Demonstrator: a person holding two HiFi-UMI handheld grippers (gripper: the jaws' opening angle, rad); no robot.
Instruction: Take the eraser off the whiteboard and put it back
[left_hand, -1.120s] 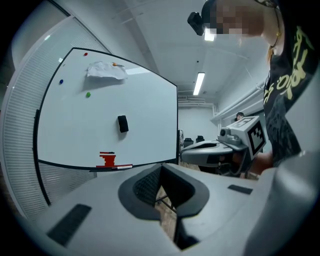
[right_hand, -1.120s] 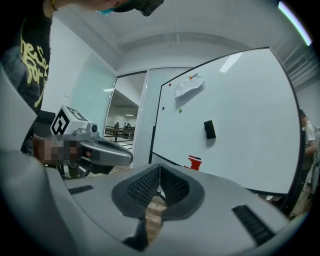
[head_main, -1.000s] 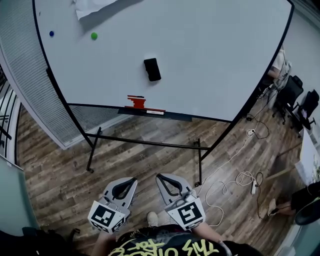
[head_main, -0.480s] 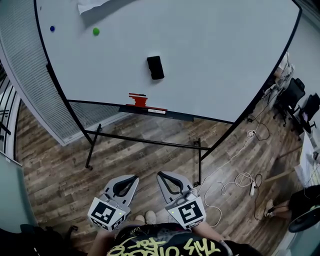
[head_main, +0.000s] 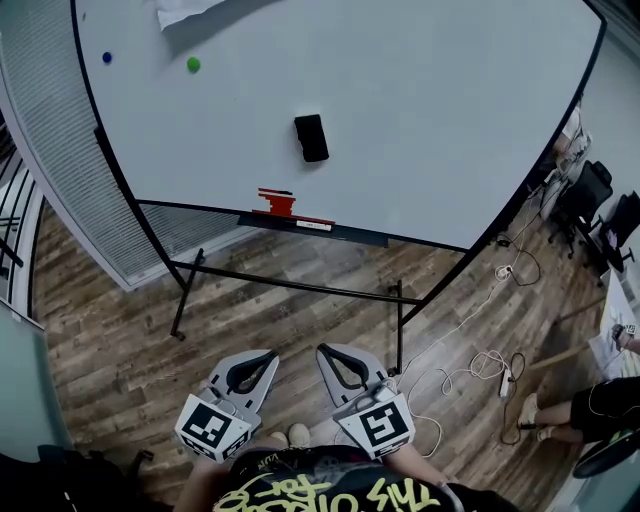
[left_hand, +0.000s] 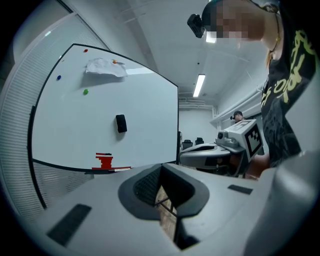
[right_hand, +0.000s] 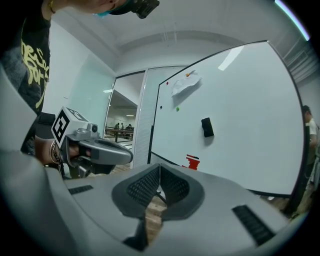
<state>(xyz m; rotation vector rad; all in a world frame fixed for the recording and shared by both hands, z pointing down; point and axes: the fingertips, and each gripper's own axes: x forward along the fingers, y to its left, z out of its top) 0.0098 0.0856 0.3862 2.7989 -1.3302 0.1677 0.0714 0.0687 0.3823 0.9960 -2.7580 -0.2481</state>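
Observation:
The black eraser (head_main: 311, 137) sticks upright on the whiteboard (head_main: 420, 110), a little above the marker tray (head_main: 340, 231). It also shows in the left gripper view as the eraser (left_hand: 120, 123) and in the right gripper view as the eraser (right_hand: 207, 127). My left gripper (head_main: 262, 358) and right gripper (head_main: 331, 353) hang side by side close to the person's body, far from the board. Both point toward it, and both are shut with nothing between their jaws. In its own view the left gripper (left_hand: 161, 168) has its pads meeting at the tip, and so has the right gripper (right_hand: 159, 168).
A red stepped object (head_main: 277, 203) rests on the tray below the eraser. Crumpled paper (head_main: 185, 12), a green magnet (head_main: 193, 64) and a blue magnet (head_main: 106, 58) sit high on the board. The stand's bars (head_main: 290, 285) cross the wood floor. Cables (head_main: 470, 360), chairs (head_main: 590, 190) and a seated person (head_main: 590, 405) are at the right.
Both grippers hold still. Only the head view has drifted slightly, so the board and eraser sit a touch further right in the picture.

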